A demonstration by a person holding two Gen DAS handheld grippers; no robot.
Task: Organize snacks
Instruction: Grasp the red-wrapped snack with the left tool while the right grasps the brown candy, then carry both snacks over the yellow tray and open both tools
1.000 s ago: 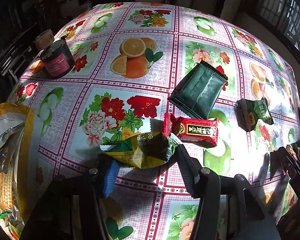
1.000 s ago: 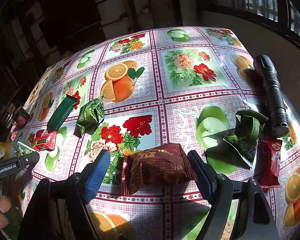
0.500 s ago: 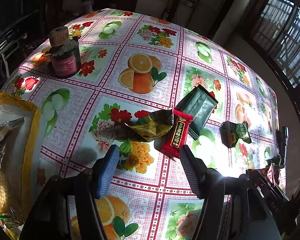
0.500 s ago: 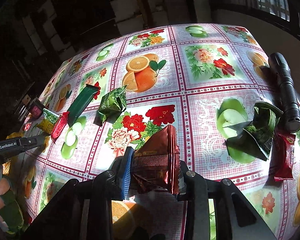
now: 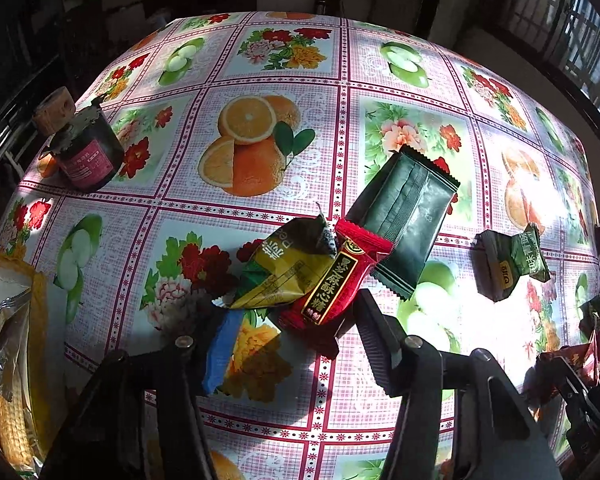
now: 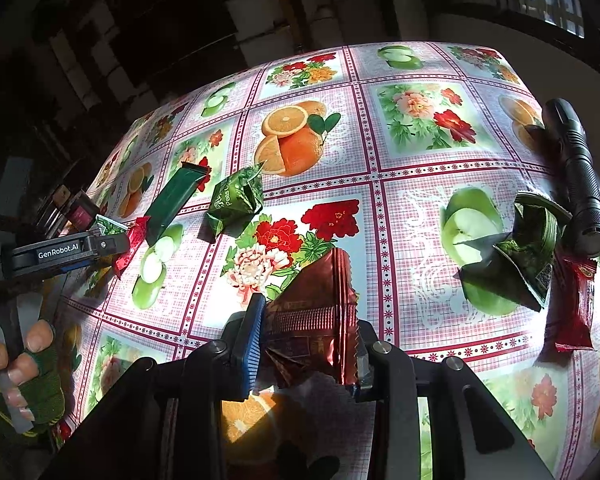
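My right tongs (image 6: 306,344) are clamped on the crinkled maroon foil snack packet (image 6: 314,316), low in the centre of the right wrist view, standing on edge and lifted clear of the desk (image 6: 420,184) with its flower-and-fruit oilcloth. The pads bite the packet's lower half, so I judge the hold firm enough to carry; I should keep the squeeze steady and not crush what is inside.

My left tongs (image 5: 292,332) have just been closing, yet the fingers are apart and touch nothing I can see. Ahead of them, in the lower middle of the left wrist view, the red rectangular sweet wrapper with gold lettering (image 5: 334,280) overlaps the crumpled yellow-and-green pea snack bag (image 5: 284,270); the flat dark green sachet (image 5: 406,220) lies against the red one's upper end. To take one cleanly I should come down astride the red wrapper's narrow width, else I drag its neighbours along.

The yellow-rimmed bag of packets (image 5: 28,320) at the left edge looks the likely place to put them, though that is my guess. The small green sweet packet (image 5: 508,258) to the right and the black torch (image 6: 578,176) at the right edge lie well apart.
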